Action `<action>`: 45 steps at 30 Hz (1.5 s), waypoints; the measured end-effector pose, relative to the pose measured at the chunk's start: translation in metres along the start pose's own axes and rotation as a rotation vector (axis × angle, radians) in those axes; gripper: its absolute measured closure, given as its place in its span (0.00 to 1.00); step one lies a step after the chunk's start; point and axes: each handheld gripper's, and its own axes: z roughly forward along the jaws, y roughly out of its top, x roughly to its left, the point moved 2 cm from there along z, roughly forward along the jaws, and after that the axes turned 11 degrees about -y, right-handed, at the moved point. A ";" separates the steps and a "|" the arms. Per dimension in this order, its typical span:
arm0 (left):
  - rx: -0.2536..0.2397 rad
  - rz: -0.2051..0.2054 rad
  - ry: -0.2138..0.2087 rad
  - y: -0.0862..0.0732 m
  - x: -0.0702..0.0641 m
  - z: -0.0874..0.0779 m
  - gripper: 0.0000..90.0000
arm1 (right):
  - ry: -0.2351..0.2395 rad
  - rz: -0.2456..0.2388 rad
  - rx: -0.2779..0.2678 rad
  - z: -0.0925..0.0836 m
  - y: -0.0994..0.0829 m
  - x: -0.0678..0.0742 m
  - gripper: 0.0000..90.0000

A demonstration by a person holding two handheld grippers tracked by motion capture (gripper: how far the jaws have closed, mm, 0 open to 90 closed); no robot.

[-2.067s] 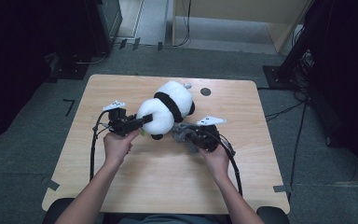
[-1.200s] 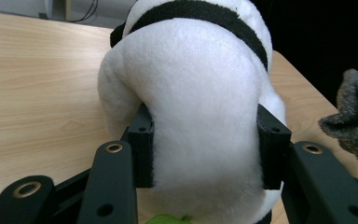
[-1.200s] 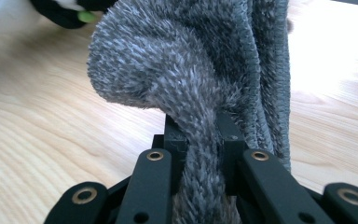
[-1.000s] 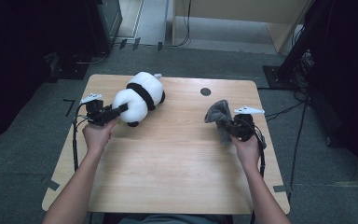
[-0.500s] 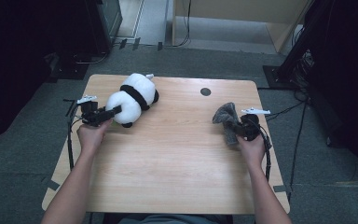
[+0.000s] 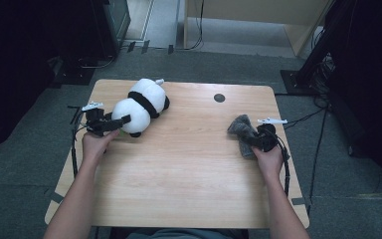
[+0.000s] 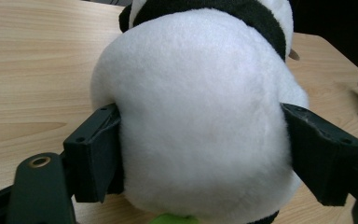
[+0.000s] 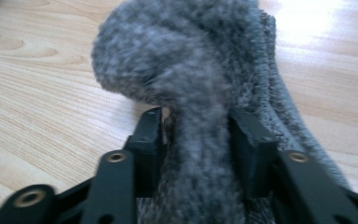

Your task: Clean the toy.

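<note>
Plush panda (image 6: 142, 102) lying far-left on table, crumpled grey cloth (image 6: 242, 130) right.

panda plush (image 6: 142, 104): lying on the worktop (image 6: 189, 184), far left corner area
fuzzy cloth (image 6: 242, 133): on the worktop's right side, well apart from the panda plush
left gripper (image 6: 110, 124): at the plush's near-left end, jaws either side of it
right gripper (image 6: 258, 140): just behind the cloth's near end, cloth between its jaws

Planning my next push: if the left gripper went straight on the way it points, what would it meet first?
The plush panda: its white body already sits between the left gripper's jaws, which have just been opening. Whether the pads still touch it is unclear.
</note>
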 end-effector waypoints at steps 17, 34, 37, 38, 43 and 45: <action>0.000 0.151 0.024 0.009 -0.020 -0.021 0.00 | 0.001 -0.042 -0.025 -0.012 0.001 0.007 0.46; 0.067 0.224 -0.109 0.005 -0.074 -0.014 0.06 | 0.047 -0.061 -0.113 -0.046 0.005 0.039 0.44; 0.085 0.240 -0.128 0.000 -0.082 -0.008 0.06 | 0.051 -0.073 -0.135 -0.052 0.004 0.046 0.44; 0.096 0.257 -0.128 -0.002 -0.086 -0.005 0.06 | 0.054 -0.075 -0.141 -0.055 0.004 0.048 0.44; 0.136 0.284 -0.156 -0.011 -0.101 0.006 0.06 | 0.085 -0.092 -0.144 -0.058 0.001 0.059 0.45; 0.151 0.287 -0.165 -0.015 -0.105 0.011 0.06 | 0.100 -0.106 -0.135 -0.055 -0.001 0.065 0.45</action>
